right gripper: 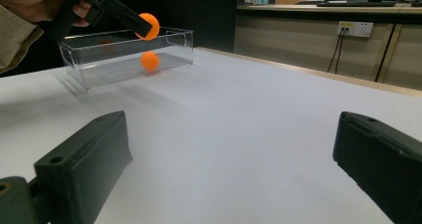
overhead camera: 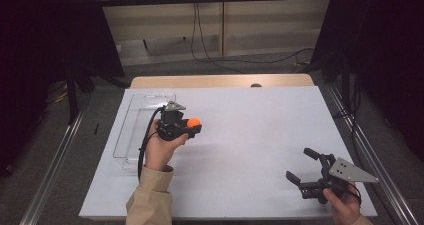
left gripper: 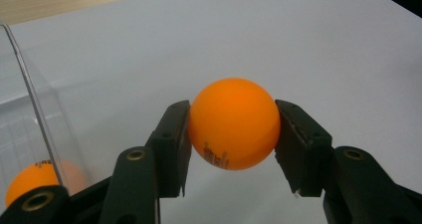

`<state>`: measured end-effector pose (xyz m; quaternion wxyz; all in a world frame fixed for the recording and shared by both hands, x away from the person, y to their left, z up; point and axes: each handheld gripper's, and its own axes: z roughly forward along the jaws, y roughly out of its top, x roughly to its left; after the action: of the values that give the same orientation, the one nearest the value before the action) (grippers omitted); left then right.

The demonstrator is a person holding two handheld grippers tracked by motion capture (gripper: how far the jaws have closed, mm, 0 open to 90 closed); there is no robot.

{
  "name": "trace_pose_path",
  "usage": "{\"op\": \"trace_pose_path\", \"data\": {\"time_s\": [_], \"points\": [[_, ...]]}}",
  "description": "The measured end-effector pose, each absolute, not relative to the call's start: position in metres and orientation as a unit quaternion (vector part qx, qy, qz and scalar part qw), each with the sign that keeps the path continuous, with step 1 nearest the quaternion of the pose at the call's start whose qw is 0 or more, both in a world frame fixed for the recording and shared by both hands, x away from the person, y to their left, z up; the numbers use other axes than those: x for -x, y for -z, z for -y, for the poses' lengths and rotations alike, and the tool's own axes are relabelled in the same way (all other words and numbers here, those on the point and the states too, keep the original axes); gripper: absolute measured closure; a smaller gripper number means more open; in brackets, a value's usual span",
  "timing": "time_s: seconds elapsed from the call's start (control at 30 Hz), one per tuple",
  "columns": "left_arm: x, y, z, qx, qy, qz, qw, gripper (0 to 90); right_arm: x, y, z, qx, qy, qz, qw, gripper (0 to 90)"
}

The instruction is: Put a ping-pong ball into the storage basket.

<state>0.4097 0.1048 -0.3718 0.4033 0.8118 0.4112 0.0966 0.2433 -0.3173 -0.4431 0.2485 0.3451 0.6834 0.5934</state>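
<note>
The left claw (left gripper: 233, 129) squeezes an orange ball (left gripper: 234, 123) between its two jaws, up above the white surface (overhead camera: 250, 135). A clear box (overhead camera: 131, 116) sits just beside this claw. The ball is smooth and round, so it may slip out and roll away. The right claw (overhead camera: 306, 169) gapes wide, holding nothing. There are two balls: one held, and a second ball (right gripper: 150, 60) in the box.

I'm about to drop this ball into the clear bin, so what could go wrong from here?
1. The left tool pinches the held orange ball only at its sides; it might squirt out early.
2. In the high view the ball seems beside the clear bin, not over it, so a release now would likely hit the table and roll.
3. It may bounce off the second ball already inside.
</note>
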Motion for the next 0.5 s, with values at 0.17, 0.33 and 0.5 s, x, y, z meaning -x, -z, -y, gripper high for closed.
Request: {"op": "trace_pose_path", "data": {"time_s": [0.17,0.33,0.5], "points": [[-0.4095,0.371,-0.1064,-0.81,-0.099,-0.413,0.405,50.8,-0.2434,0.443,0.3175,-0.345,-0.593,-0.683,0.249,1.1],[-0.4095,0.3705,-0.1081,-0.81,-0.102,-0.413,0.404,50.8,-0.2434,0.443,0.3172,-0.345,-0.593,-0.683,0.249,1.1],[-0.4094,0.3697,-0.1103,-0.811,-0.104,-0.413,0.402,50.9,-0.2433,0.443,0.3173,-0.344,-0.594,-0.684,0.248,1.1]]}}
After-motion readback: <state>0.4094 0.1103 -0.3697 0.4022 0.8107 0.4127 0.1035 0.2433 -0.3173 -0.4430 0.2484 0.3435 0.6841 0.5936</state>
